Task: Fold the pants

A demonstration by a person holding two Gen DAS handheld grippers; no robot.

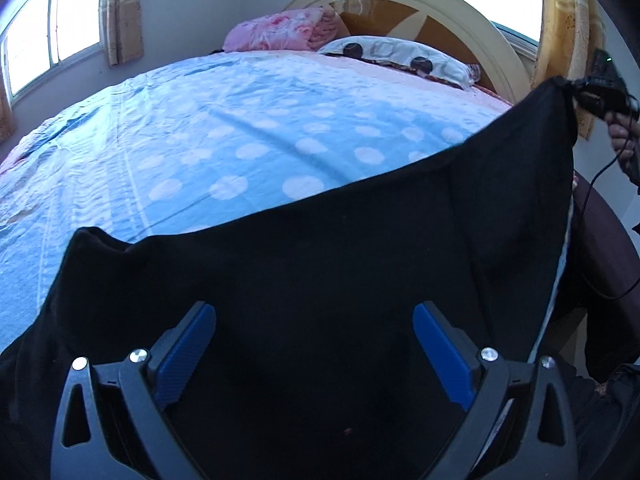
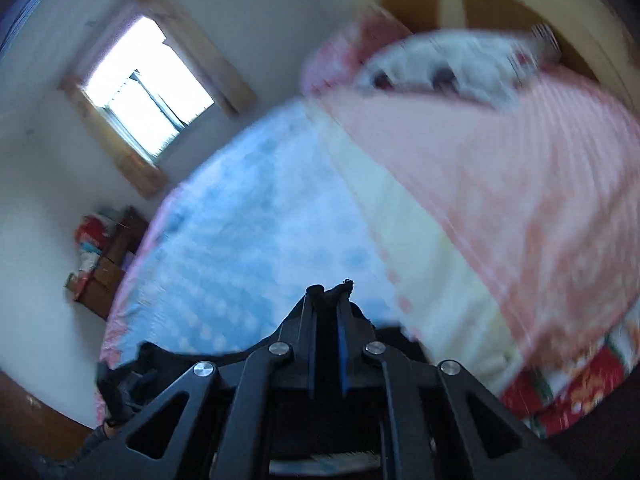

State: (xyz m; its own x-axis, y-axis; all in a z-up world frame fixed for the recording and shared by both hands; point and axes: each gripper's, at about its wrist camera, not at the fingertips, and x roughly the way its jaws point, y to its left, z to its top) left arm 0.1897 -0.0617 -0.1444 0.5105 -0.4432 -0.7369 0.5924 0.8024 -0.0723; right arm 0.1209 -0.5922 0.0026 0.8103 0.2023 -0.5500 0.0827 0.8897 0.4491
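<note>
Black pants hang spread over the near edge of the bed, lifted at the right. In the left wrist view my left gripper is open, its blue-padded fingers wide apart just above the black cloth. My right gripper shows at the far right, held by a hand, pinching a raised corner of the pants. In the blurred right wrist view my right gripper is shut on a bit of the black pants high above the bed.
The bed has a blue polka-dot sheet, a pink quilt and a white pillow by the cream headboard. Windows are on the left wall. A wooden cabinet stands beyond the bed.
</note>
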